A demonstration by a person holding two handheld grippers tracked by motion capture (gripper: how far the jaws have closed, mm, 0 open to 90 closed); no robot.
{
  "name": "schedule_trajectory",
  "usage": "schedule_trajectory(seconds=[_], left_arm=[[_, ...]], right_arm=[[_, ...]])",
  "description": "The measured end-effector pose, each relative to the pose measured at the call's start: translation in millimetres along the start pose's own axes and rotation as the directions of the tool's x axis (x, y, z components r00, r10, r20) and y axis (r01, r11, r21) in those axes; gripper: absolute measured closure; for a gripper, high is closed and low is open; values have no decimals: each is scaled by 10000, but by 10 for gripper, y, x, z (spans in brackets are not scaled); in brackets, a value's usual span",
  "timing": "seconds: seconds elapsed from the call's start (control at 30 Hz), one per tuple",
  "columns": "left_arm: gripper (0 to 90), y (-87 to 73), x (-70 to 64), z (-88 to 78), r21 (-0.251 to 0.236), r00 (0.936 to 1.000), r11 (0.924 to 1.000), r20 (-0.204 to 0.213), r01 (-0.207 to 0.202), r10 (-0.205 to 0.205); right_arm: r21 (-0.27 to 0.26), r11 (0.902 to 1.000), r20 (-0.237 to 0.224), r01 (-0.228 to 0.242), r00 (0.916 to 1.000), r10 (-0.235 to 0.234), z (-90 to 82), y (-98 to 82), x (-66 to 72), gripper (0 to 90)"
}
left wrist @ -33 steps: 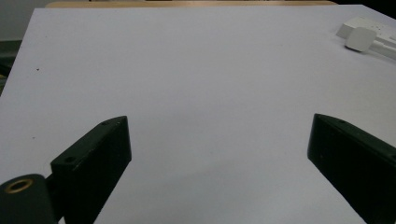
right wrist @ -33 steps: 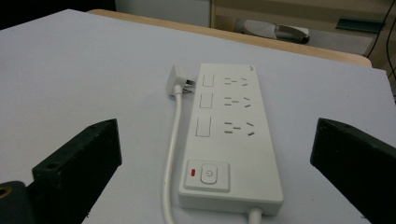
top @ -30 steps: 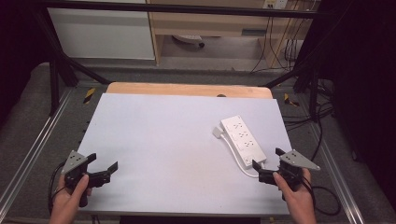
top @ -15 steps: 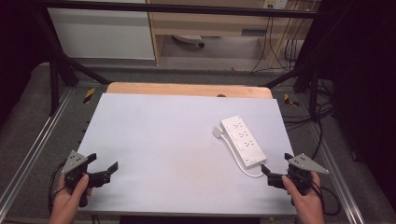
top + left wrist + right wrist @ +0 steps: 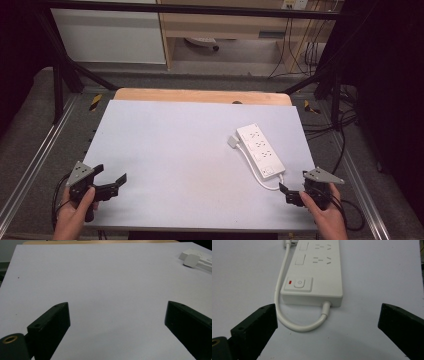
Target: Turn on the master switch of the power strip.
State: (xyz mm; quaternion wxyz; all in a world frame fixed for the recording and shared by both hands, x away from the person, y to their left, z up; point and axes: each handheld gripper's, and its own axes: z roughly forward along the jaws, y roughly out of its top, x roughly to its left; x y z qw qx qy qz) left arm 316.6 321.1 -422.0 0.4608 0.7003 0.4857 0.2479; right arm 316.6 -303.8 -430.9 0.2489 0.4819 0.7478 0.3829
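Just beside power strip (image 5: 259,149): right tool (image 5: 295,186), agape.

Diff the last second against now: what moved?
The right gripper drew back from the power strip toward the table's near edge, jaws open and holding nothing. The left gripper stayed at the near left corner, open. The strip and its cord lie as before.

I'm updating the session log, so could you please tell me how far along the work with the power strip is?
Nothing looks done: the power strip lies flat on the table, its cable looped alongside and its plug unplugged. In hand: the right gripper faces the switch end, jaws open. The left gripper is open, holding nothing. Any grasping remains.
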Motion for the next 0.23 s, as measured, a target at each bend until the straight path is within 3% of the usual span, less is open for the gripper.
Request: schedule_trajectory(seconds=[0.23], left_arm=[[62, 1, -4, 7, 12, 10000, 10000, 36, -15, 15]], right_arm=[[522, 9985, -61, 149, 9999, -146, 81, -36, 16, 29]])
